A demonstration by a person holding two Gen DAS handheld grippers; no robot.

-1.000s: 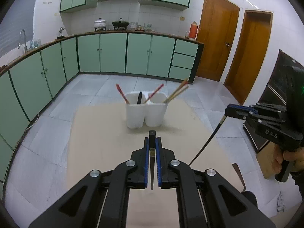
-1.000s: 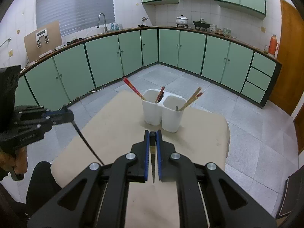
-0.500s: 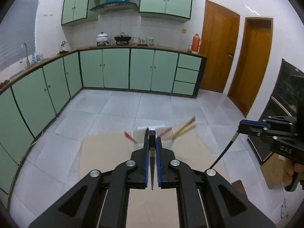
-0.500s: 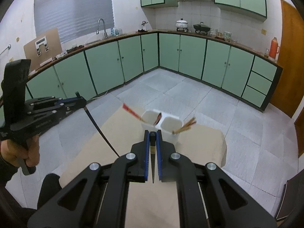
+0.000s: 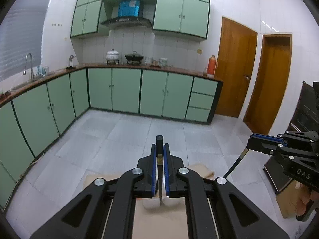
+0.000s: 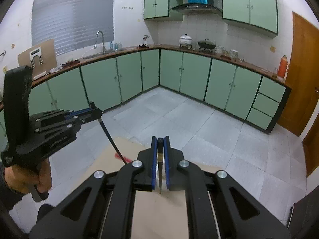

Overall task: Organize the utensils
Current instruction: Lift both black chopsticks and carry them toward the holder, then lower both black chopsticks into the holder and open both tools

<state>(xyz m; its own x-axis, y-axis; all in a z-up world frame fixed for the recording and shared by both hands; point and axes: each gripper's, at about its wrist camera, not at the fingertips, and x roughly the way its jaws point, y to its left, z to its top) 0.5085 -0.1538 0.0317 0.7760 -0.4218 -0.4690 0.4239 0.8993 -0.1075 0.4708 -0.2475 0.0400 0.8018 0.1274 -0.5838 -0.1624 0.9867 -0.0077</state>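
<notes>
In the left wrist view my left gripper (image 5: pixel 159 148) is shut on a thin black chopstick (image 5: pixel 159 139) that stands upright between the blue pads. To the right, my right gripper (image 5: pixel 249 143) is shut on a second black chopstick (image 5: pixel 235 164) that hangs down at a slant. In the right wrist view the right gripper (image 6: pixel 160 142) clamps its chopstick (image 6: pixel 160 140), and the left gripper (image 6: pixel 97 113) holds its own chopstick (image 6: pixel 111 139). The white utensil holder (image 5: pixel 151 205) is almost wholly hidden behind the fingers. A red chopstick tip (image 6: pixel 119 156) shows over the beige table (image 6: pixel 111 171).
Green base cabinets (image 5: pixel 123 91) line the far walls beyond a grey tiled floor (image 5: pixel 129 135). Two wooden doors (image 5: pixel 235 67) stand at the right, with a dark cabinet (image 5: pixel 307 109) beside them. A person's hand (image 6: pixel 26 179) grips the left handle.
Both grippers have risen and tipped upward, each still holding its black chopstick. The white holder has slid from the middle of both views down behind the fingers.
</notes>
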